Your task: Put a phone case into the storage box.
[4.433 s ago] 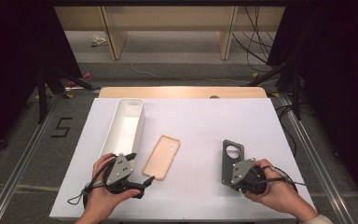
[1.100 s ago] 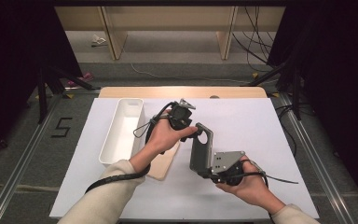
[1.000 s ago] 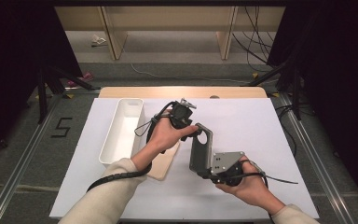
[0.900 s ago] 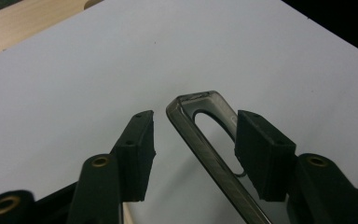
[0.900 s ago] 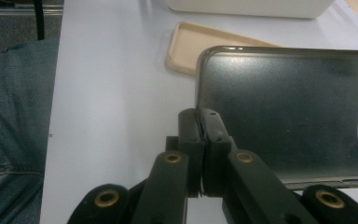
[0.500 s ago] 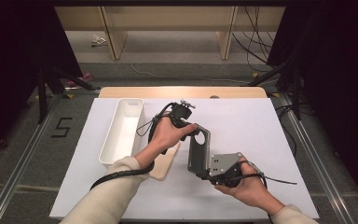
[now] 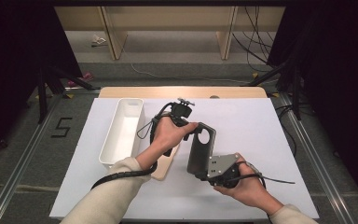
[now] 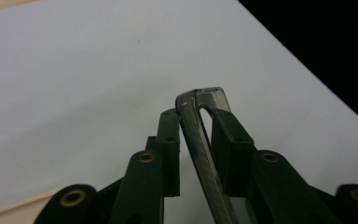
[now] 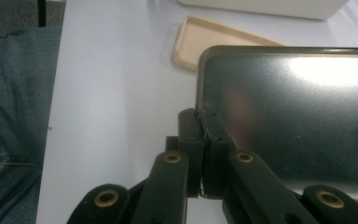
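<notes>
The right gripper (image 7: 204, 170) is clamped on the near edge of a dark phone case (image 7: 200, 149), holding it upright above the white table (image 7: 261, 135), right of centre; the left gripper (image 7: 196, 129) reaches over the case's far top corner, its jaws having just been closing, now narrow with the case's edge (image 8: 200, 135) between them, one pad against it; a beige phone case (image 9: 214, 39) lies flat just left; a white tray (image 7: 121, 133) stands further left.
</notes>
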A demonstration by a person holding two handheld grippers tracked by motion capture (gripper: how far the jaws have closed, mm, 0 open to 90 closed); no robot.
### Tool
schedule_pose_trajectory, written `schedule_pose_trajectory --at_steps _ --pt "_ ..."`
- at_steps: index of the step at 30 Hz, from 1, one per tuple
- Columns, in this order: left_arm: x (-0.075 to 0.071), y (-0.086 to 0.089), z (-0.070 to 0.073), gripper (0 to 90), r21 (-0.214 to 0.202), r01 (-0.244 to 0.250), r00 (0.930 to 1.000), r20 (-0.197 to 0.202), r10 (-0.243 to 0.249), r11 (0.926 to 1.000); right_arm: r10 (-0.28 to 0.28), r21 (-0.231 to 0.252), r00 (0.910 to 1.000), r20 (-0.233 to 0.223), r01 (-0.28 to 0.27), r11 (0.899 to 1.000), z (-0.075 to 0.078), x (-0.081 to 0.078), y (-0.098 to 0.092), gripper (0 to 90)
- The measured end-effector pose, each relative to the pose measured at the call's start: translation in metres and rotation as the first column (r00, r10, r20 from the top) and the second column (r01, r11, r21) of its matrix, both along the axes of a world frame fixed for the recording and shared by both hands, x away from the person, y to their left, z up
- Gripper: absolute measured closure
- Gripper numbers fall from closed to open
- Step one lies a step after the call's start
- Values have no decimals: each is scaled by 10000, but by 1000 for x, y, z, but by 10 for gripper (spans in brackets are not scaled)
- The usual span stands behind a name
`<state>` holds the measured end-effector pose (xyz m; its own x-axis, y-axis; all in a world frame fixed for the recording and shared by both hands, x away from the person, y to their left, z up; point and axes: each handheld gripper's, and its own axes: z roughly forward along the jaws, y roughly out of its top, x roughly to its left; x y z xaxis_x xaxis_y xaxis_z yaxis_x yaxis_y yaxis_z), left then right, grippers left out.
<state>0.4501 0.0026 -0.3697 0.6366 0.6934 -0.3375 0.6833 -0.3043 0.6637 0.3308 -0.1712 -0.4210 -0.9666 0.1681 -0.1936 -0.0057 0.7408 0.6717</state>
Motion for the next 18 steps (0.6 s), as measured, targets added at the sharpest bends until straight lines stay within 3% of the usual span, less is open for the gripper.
schedule_pose_trajectory --at_steps 4,6,8,12,13,16,18 --pt "-7 -4 8 804 -801 -18 10000 78 24 9968 -30 -133 10000 57 31 9999 -2 2 2 882" --pt "-12 -7 12 813 -740 215 9983 560 -173 9970 -151 -153 9999 23 152 9998 -3 4 2 878" --pt "-16 -9 15 814 -364 313 9911 1307 -263 9988 -348 -50 9994 0 348 9994 -3 6 0 839" --pt "-19 -6 19 814 -615 437 9752 2192 -293 9971 -872 383 9961 -101 876 9954 -1 8 -5 749" --pt "-19 -4 19 814 -661 437 9698 2426 -264 9969 -1089 610 9937 -277 1105 9920 0 9 -7 692" --pt "-22 4 18 813 -736 501 9530 3019 -256 9960 -1463 924 9882 -451 1500 9844 0 10 -11 594" --pt "-22 6 18 813 -739 547 9500 3109 -291 9958 -1627 1038 9851 -551 1677 9804 0 11 -12 569"
